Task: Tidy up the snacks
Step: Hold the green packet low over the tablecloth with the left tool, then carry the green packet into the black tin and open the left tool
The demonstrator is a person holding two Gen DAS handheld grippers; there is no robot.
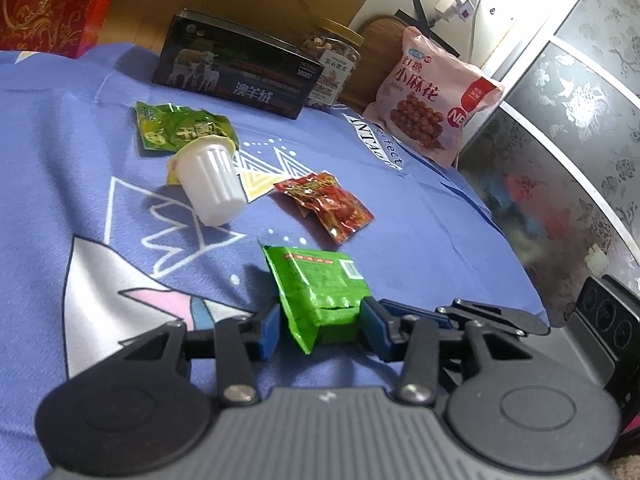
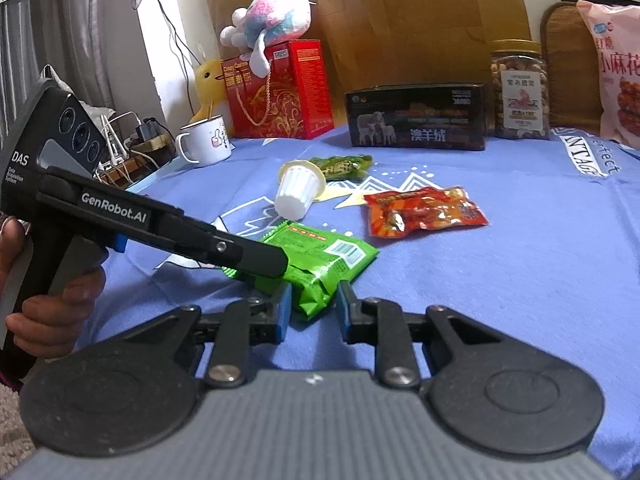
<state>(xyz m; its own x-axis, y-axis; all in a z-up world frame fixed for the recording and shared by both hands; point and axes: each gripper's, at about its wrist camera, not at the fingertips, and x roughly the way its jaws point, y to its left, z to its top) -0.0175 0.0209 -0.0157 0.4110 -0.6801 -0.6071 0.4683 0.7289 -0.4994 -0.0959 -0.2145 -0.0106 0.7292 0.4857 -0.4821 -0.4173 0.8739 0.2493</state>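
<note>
A flat green snack packet lies on the blue printed cloth, and both grippers hold it. My left gripper is shut on its near edge, blue pads pressing both sides. My right gripper is shut on a crumpled corner of the same packet. In the right wrist view the left gripper's black finger lies across the packet, with a hand on its handle. Beyond lie a tipped white ribbed cup, a red packet and a crinkled green packet.
At the back stand a black box, a jar of nuts and a pink snack bag. A red gift box with plush toys and a white mug sit back left. A patterned cabinet borders the cloth's right edge.
</note>
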